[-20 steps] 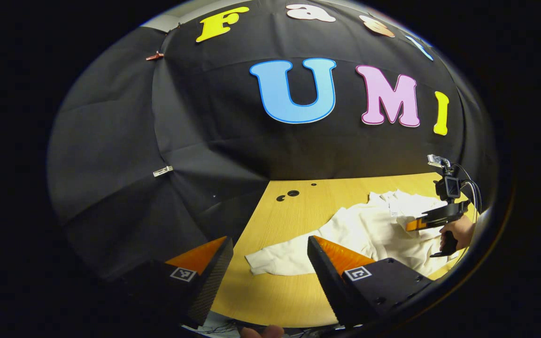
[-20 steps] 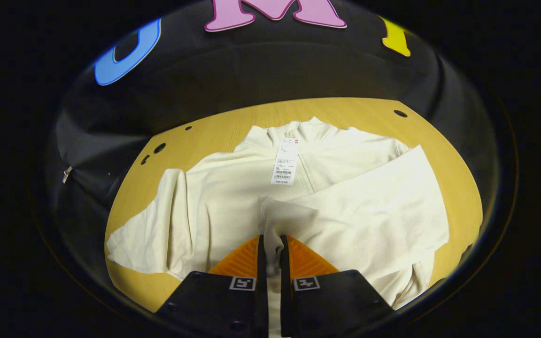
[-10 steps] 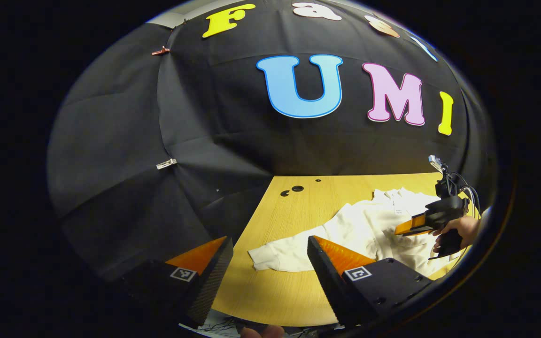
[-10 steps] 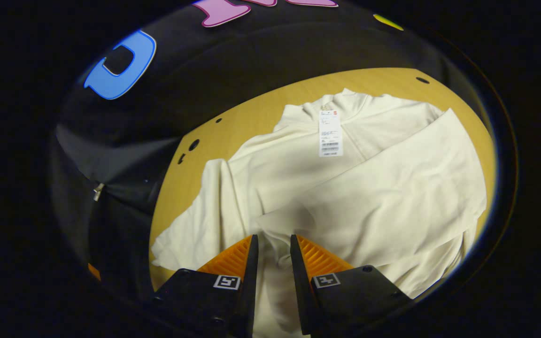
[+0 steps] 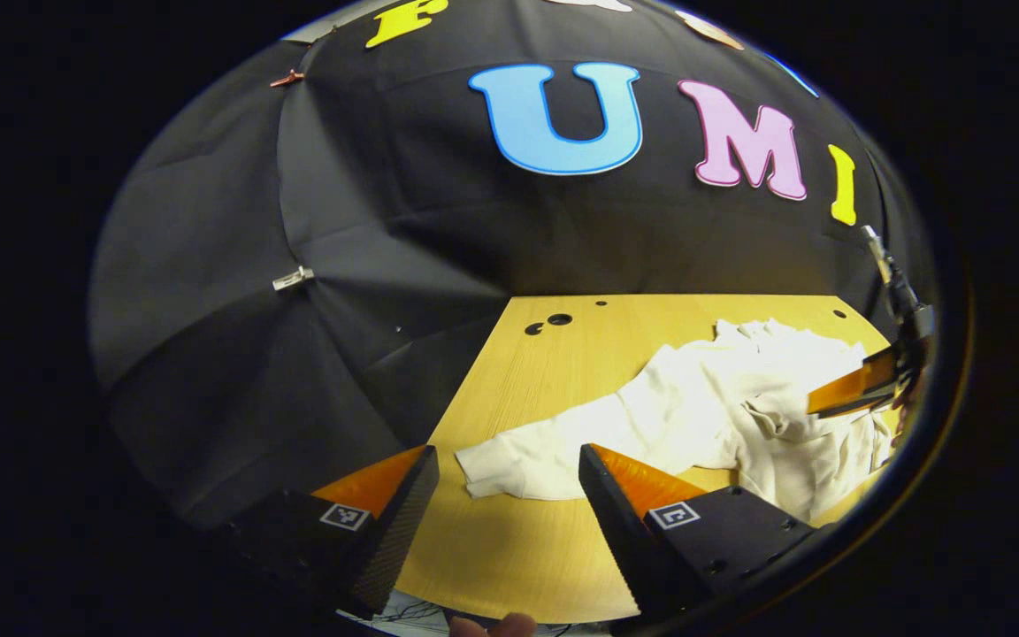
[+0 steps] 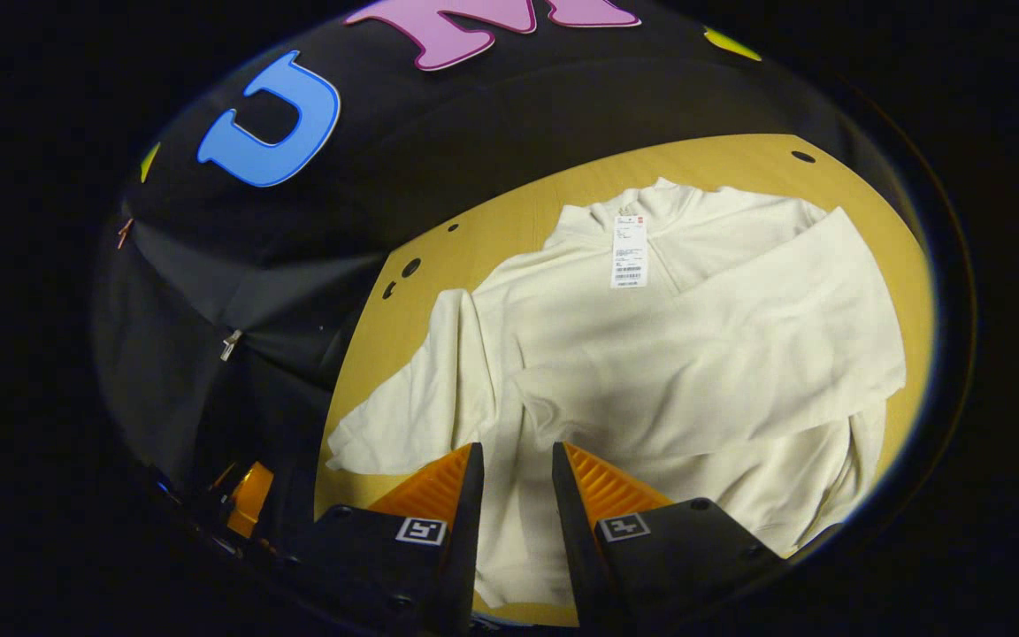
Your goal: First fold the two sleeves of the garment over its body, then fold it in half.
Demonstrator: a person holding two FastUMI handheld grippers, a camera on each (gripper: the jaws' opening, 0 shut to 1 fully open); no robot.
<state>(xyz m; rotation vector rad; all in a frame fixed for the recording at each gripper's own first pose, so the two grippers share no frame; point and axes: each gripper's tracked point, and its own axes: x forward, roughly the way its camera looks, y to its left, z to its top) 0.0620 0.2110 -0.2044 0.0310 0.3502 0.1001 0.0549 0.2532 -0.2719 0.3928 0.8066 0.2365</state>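
Note:
A cream sweatshirt lies face up on the wooden table, with a paper tag at its collar. One sleeve lies folded across the body. The other sleeve stretches out flat to the left. My right gripper hovers open over the lower body, near the folded sleeve's cuff, holding nothing. My left gripper is open above the table's near edge, just short of the outstretched sleeve's cuff. The right gripper shows at the far right of the left gripper view.
Small round holes mark the table's far left corner. The black cloth wall stands right behind the table and along its left side. Bare wood lies between my left gripper and the sleeve. The left gripper appears low left in the right gripper view.
My right gripper opened and let go of the sleeve cuff, leaving that sleeve across the body, then drew back. My left gripper stayed open and tipped down slightly.

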